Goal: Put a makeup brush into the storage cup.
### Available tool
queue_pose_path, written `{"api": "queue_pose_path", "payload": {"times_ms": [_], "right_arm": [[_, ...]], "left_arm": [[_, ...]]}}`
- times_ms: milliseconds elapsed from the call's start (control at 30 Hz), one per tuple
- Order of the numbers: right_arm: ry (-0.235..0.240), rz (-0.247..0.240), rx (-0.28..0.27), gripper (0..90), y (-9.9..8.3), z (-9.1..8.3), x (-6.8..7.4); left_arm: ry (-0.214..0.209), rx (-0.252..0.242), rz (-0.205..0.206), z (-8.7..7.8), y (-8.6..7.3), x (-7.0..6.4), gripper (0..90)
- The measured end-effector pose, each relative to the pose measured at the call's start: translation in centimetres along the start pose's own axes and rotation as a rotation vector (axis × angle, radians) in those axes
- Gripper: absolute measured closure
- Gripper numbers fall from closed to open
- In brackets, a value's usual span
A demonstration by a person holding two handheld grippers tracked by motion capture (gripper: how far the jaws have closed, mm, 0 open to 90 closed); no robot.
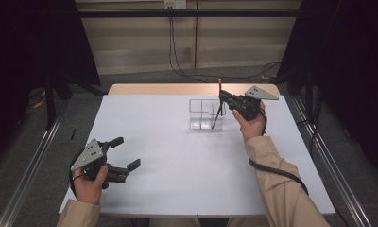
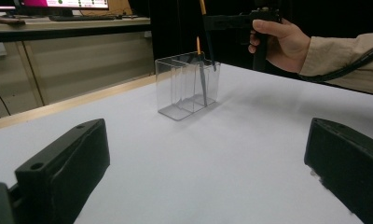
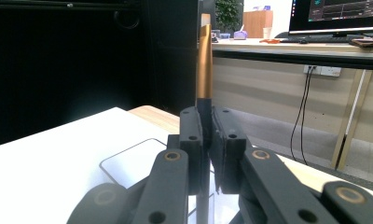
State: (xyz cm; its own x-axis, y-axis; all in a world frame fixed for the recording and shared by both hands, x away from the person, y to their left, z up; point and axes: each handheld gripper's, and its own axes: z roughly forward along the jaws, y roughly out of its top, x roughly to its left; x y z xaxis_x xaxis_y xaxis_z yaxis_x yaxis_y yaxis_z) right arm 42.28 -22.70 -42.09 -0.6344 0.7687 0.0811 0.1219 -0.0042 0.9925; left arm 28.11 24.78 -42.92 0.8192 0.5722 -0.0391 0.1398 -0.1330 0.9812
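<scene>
White table [image 1: 177, 170] bears a clear holder [image 1: 203, 113] far right, where the right gripper [image 1: 223, 97] pinches a pen [image 1: 217, 116]; left gripper [image 1: 125, 153] rests spread near left.

high: overhead, forward-down | gripper views: low, close | shared: clear organizer [image 1: 202, 113]

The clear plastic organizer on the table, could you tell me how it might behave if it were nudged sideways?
The clear plastic organizer looks thin-walled and nearly empty, so it is probably light and may slide on the smooth white table. The pen held by the right hand-held gripper leans inside it, so a push might tip it.
</scene>
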Motion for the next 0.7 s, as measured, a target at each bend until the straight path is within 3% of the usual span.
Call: {"api": "queue_pose_path", "payload": {"times_ms": [700], "right_arm": [[0.005, 0.004, 0.011, 83.5, -0.80, -0.31, -0.07]], "left_arm": [[-0.001, 0.003, 0.001, 0.07, 0.00, -0.06, 0.0]]}}
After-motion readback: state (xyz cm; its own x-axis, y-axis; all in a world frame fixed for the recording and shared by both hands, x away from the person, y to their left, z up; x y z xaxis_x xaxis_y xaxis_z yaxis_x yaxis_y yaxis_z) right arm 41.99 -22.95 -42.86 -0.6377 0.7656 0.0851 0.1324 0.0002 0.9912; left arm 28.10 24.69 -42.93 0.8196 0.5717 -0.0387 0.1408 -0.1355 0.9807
